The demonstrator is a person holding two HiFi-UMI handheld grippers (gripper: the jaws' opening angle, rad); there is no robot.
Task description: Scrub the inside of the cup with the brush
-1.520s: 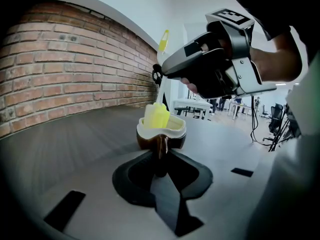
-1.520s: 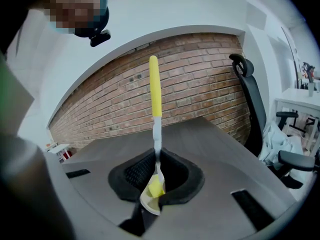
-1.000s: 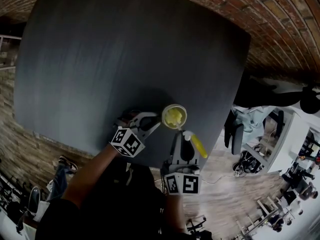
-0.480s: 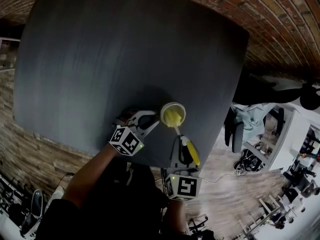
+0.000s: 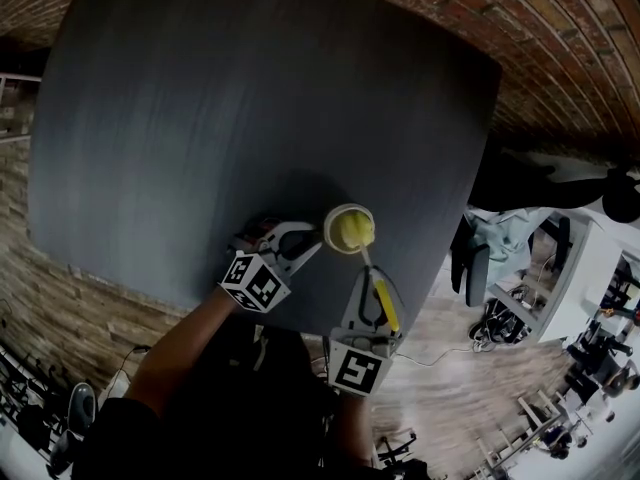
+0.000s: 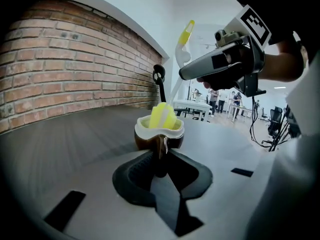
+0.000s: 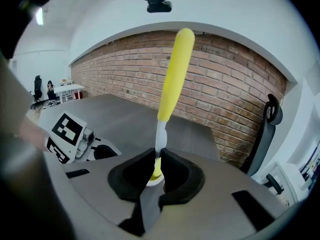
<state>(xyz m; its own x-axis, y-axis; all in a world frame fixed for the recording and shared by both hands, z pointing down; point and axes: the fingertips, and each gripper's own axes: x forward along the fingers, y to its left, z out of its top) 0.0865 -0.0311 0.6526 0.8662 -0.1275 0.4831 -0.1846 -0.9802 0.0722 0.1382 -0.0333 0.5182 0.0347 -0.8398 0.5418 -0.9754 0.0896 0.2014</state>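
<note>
The right gripper [image 7: 159,156] is clamped on the thin pale neck of the brush [image 7: 172,79], its jaws pinched tight just under the yellow grip, which rises above them at a slight tilt. Below the jaws, the yellow brush head [image 5: 351,231] sits inside the cup [image 5: 327,230], filling most of the white-rimmed mouth and poking up past the rim.

The left gripper [image 6: 161,153] comes in from the cup's left side. Its jaws are closed on the cup handle [image 6: 162,145], and the cup stands upright just beyond its fingertips. In the head view the two grippers meet at the cup at an angle, near each other but apart, the left one [image 5: 312,247] lying low over the table and the right one [image 5: 366,286] reaching in from the person's side.

The cup stands on the dark table [image 5: 250,98] near its front edge, toward the front right corner. The right gripper's marker cube hangs out past that edge. Beyond and to the left of the cup, the tabletop runs wide and bare to its far edge, which meets a brick wall [image 5: 480,8]. To the right, past the table's side edge, a dark chair [image 5: 474,268] stands on the wooden floor [image 5: 450,388].
</note>
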